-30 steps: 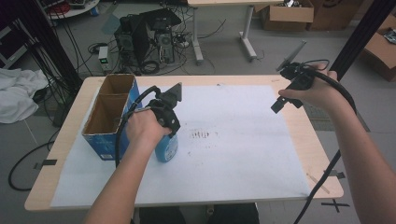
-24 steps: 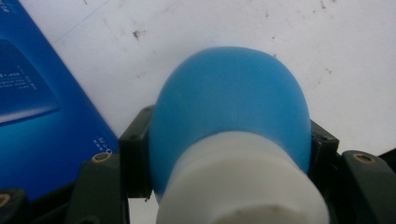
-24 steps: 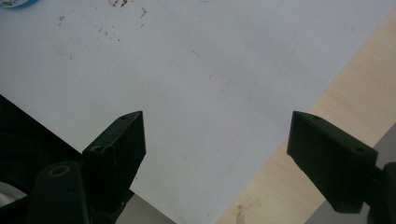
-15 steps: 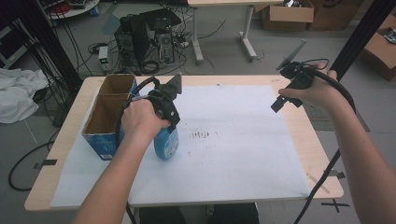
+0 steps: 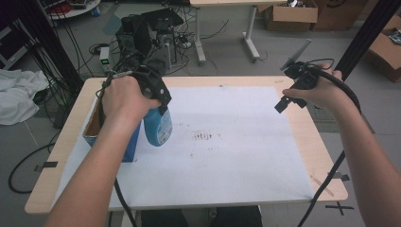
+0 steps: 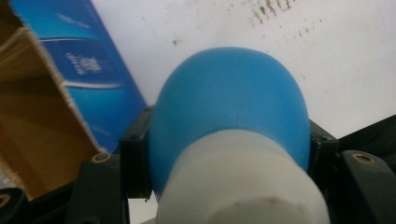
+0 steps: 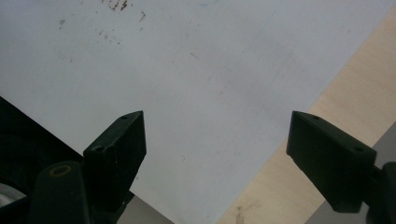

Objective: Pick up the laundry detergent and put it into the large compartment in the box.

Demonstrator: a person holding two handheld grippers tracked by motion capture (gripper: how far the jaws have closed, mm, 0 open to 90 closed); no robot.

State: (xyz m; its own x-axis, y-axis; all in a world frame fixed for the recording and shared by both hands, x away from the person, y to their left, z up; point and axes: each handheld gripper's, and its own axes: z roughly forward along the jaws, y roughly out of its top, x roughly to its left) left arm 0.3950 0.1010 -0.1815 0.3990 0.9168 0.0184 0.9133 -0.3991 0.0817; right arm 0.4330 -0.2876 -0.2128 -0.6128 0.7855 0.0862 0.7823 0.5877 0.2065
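Jaws of left gripper [image 6: 224,154] clenched on blue plastic bottle with white cap [image 5: 158,126], frame left-centre, beside open blue cardboard box [image 5: 126,142]. Right gripper [image 7: 215,140] released, empty, upper right over white paper sheet [image 5: 236,156]. We judge carry step; next needs lowering bottle.

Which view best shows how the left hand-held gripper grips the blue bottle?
The left gripper view: the blue bottle sits clamped between both jaws near its white cap. The high view shows the bottle below the hand.
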